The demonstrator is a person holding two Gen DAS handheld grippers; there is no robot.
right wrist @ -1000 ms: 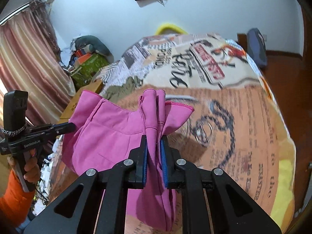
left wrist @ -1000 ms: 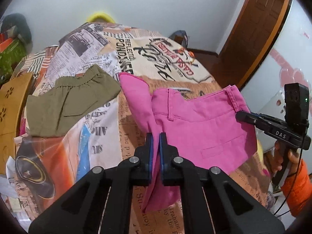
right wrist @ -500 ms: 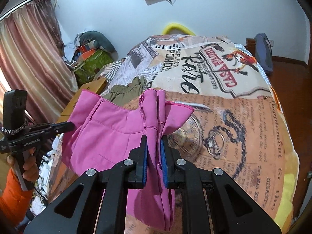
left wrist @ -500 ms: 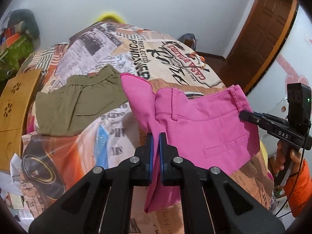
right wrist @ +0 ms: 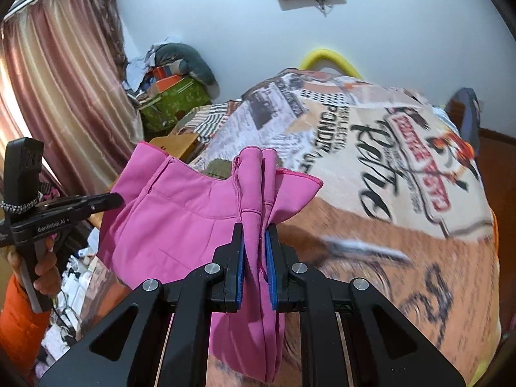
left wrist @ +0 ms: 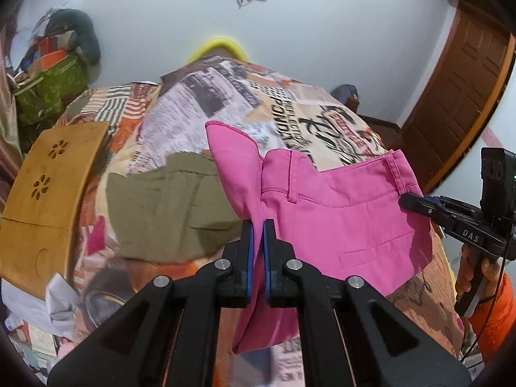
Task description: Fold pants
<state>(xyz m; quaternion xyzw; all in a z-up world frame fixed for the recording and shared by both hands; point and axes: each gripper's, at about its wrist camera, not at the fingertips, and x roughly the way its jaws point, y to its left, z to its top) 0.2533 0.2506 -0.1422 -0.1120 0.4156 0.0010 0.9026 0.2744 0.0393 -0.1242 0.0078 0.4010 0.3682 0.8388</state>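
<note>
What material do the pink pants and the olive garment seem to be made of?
Pink pants: probably woven cotton twill, matte; crisp stitched seams, belt loops and a welt pocket show. Olive garment: seemingly a softer matte fabric, gathered at its waistband.

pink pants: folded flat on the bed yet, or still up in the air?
In the air, not flat: pink pants hang between the left gripper and right gripper, both clamped on bunched fabric.

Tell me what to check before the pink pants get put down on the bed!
1. Left gripper pinching the pink pants: ok.
2. Right gripper pinching them too: ok.
3. Pants stretched flat between the grippers: not ok, the fabric sags and bunches.
4. Pants lifted off the bedspread: cannot tell, the bottom hangs low.
5. Landing spot free: not ok on the left, the olive shorts lie there.
</note>
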